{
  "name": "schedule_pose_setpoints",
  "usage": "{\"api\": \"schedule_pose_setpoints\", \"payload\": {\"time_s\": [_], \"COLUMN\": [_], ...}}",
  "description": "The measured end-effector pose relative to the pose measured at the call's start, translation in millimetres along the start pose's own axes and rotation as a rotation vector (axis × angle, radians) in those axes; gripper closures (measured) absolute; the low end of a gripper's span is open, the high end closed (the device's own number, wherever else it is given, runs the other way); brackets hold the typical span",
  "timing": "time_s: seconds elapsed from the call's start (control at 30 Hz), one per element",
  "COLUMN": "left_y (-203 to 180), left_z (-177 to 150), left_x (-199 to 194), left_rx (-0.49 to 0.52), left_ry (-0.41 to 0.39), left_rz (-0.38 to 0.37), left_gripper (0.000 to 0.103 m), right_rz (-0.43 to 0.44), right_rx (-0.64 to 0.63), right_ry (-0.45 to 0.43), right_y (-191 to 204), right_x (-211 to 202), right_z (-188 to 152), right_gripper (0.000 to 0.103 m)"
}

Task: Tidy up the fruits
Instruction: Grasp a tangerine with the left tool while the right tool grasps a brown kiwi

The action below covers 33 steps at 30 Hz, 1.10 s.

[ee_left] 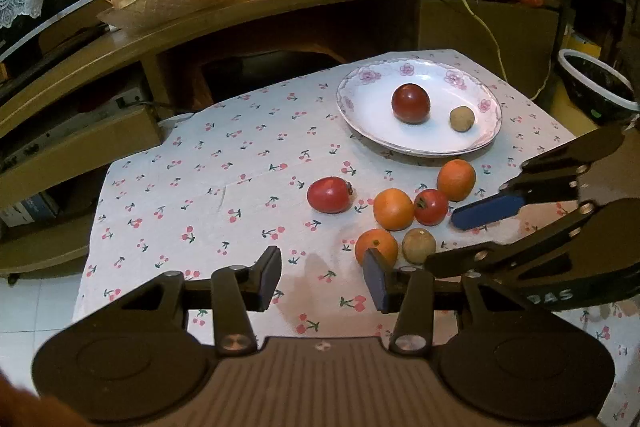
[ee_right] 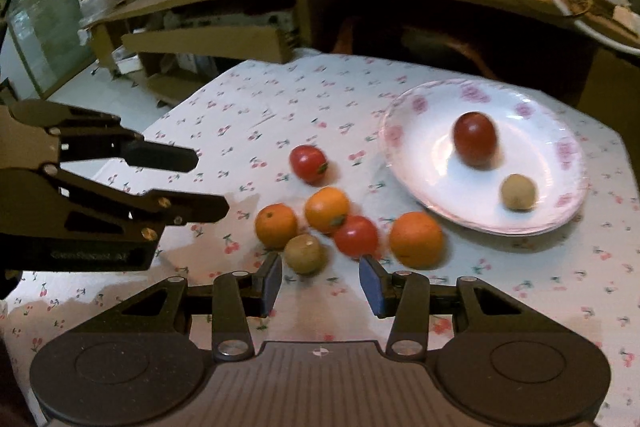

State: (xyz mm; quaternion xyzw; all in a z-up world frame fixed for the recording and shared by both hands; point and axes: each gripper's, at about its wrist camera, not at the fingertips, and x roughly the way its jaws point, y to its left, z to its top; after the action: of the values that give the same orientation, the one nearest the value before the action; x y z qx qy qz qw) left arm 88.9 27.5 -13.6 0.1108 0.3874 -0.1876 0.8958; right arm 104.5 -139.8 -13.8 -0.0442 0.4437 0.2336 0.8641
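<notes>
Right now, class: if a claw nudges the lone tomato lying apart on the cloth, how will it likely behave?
The tomato looks round and glossy, so it would probably roll and might slip between pads. The cloth lies flat, so little would stop it.

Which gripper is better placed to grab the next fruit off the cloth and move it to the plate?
Probably the right gripper. Its open jaws face the small brown fruit and a red tomato, with the plate on its side. The left gripper is also open and empty, with mostly bare cloth ahead.
</notes>
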Motion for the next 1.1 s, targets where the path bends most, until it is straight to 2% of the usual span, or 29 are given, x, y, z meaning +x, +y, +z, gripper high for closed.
{"api": "schedule_pose_setpoints", "payload": {"time_s": [0.13, 0.3, 0.43, 0.73, 0.97, 1.1], "left_y": [3, 6, 3, -16, -25, -26], "left_z": [-2, -3, -2, 2, 3, 2], "left_x": [1, 4, 9, 27, 50, 54], "left_rx": [0.0, -0.006, -0.002, 0.025, 0.016, -0.006], "left_ry": [0.005, 0.009, 0.017, 0.032, 0.05, 0.051], "left_rz": [-0.011, -0.027, -0.049, -0.098, -0.074, -0.063], "left_gripper": [0.053, 0.053, 0.053, 0.053, 0.053, 0.057], "right_rz": [0.005, 0.002, 0.007, -0.015, -0.041, -0.058], "right_rx": [-0.013, -0.016, 0.004, 0.015, 0.06, 0.058], "right_ry": [0.018, 0.033, 0.032, 0.071, 0.069, 0.065], "right_y": [6, 8, 4, -3, -21, -27], "right_x": [14, 27, 27, 16, 2, -2], "right_z": [1, 4, 6, -1, -12, -15], "right_gripper": [0.059, 0.064, 0.077, 0.078, 0.077, 0.077]}}
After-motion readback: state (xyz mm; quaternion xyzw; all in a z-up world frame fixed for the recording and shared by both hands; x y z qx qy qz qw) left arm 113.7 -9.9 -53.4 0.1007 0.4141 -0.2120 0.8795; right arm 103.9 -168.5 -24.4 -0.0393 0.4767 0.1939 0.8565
